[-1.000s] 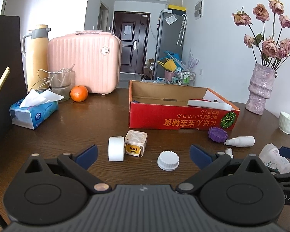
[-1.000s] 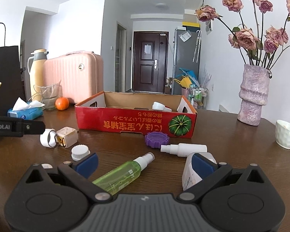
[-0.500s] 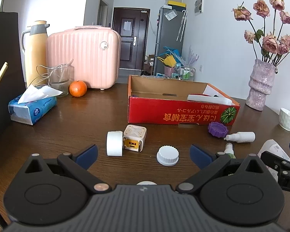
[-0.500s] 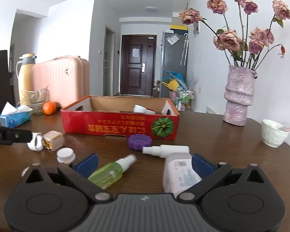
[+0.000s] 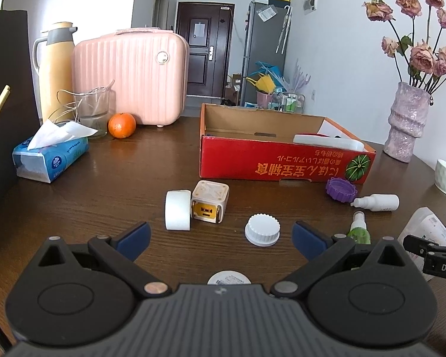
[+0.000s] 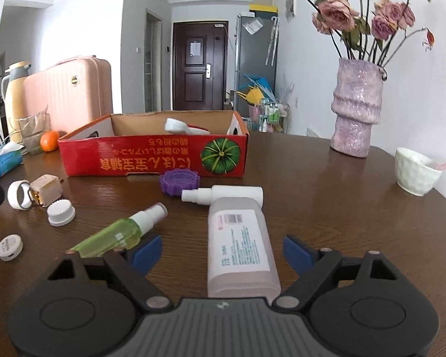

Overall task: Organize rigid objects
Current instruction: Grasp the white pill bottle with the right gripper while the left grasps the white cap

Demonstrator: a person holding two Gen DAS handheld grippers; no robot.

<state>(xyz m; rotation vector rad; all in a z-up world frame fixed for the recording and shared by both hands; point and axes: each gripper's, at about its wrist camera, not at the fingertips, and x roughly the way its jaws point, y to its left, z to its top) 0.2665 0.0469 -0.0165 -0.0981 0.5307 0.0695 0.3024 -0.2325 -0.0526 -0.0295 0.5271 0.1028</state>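
Lying lengthwise between the spread blue pads of the right hand-held gripper (image 6: 221, 250), the pale pink labelled bottle (image 6: 240, 247) rests flat on the tabletop (image 6: 342, 208), its far end touching a small white spray bottle (image 6: 223, 195). The jaws have just been closing around it, yet gaps show on both sides, so nothing is pinched.

It looks like rigid plastic, probably light to moderate in weight, with smooth, rounded sides that could slip or roll. The labelled middle of the body seems the best place to squeeze, since the flat label gives some friction.

The left hand-held gripper (image 5: 220, 239) hangs released over bare wood, with a white ribbed cap (image 5: 262, 233) just ahead of it.

Loose items ahead of the grippers:
- three bottles: pink, white spray, green spray (image 6: 119, 232)
- two caps: white ribbed, purple (image 6: 180, 183)
- one white ring-shaped roll (image 5: 177, 209)
- one beige cube (image 5: 209, 205)
- one small round white tin (image 6: 10, 247)

Beyond them stands one red cardboard box (image 6: 151, 160), with at least one white item inside.
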